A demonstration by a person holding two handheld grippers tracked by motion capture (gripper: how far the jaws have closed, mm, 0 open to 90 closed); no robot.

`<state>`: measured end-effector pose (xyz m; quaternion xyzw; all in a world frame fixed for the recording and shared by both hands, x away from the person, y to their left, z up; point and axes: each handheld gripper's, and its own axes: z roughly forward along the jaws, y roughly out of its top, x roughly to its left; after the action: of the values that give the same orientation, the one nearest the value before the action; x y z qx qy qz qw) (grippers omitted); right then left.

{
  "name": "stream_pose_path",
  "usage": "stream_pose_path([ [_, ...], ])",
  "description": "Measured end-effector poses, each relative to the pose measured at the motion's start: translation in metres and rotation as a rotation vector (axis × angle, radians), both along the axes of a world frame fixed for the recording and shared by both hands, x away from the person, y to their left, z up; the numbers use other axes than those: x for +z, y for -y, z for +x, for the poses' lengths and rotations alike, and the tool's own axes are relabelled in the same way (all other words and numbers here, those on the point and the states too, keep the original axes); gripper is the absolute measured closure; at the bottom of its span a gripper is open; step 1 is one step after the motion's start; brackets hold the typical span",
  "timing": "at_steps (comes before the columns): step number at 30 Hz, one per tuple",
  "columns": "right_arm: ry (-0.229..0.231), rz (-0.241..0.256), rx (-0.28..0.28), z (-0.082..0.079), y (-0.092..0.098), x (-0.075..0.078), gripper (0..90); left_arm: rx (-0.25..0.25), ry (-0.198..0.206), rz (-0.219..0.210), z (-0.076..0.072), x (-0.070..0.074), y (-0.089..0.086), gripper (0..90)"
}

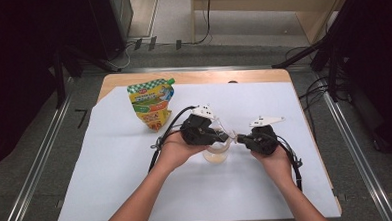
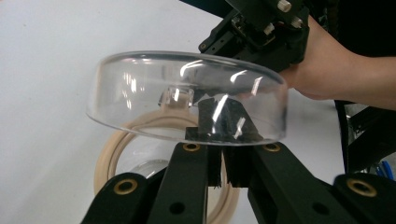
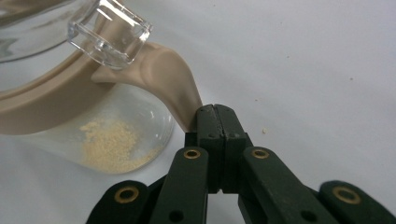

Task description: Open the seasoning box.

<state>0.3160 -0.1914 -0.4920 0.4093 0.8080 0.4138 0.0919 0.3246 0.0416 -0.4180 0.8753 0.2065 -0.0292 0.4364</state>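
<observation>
The lid (image 2: 187, 93) is clear glass with white glints; the seal ring (image 2: 109, 154) under it is pale beige, and so is its pull tab (image 3: 173, 88). The jar (image 3: 121, 135) is clear, with pale yellow powder (image 3: 114, 144) inside. Both claws, left (image 2: 223, 147) and right (image 3: 215, 123), are black with brass-coloured rivets. The pouch (image 1: 151, 103) is green, yellow and orange, its top chequered green and white. The counter (image 1: 112, 184) cover is pale lavender-white

Pouch (image 1: 152, 103) far-left; elsewhere open cloth (image 1: 112, 184).
</observation>
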Motion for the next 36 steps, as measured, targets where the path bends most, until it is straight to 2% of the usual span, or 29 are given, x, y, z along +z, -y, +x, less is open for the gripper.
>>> stream_pose_path([
  [4,0.001,-0.002,-0.002,-0.001,0.001,0.0,90.0,-0.003,-0.017,-0.018,0.003,0.001,0.008,89.5],
  [10,0.0,-0.003,-0.004,-0.003,0.001,-0.001,90.0,-0.011,-0.015,-0.006,0.007,0.006,0.017,89.5],
  [16,0.001,-0.003,0.003,-0.005,0.003,-0.002,90.0,-0.005,-0.04,-0.004,0.012,0.005,0.023,86.6],
  [21,0.006,-0.002,0.001,-0.006,0.003,-0.002,90.0,0.002,-0.049,0.015,0.013,0.005,0.02,82.8],
  [26,0.006,0.022,-0.01,-0.009,0.007,0.0,90.0,0.019,-0.059,0.018,0.012,0.008,0.013,74.0],
  [30,0.012,0.036,-0.015,-0.011,0.012,0.003,88.5,0.031,-0.035,0.023,0.011,0.009,0.005,66.3],
  [36,0.011,0.077,-0.004,-0.022,0.023,0.01,84.6,0.064,-0.083,-0.019,0.011,0.008,-0.011,61.5],
])
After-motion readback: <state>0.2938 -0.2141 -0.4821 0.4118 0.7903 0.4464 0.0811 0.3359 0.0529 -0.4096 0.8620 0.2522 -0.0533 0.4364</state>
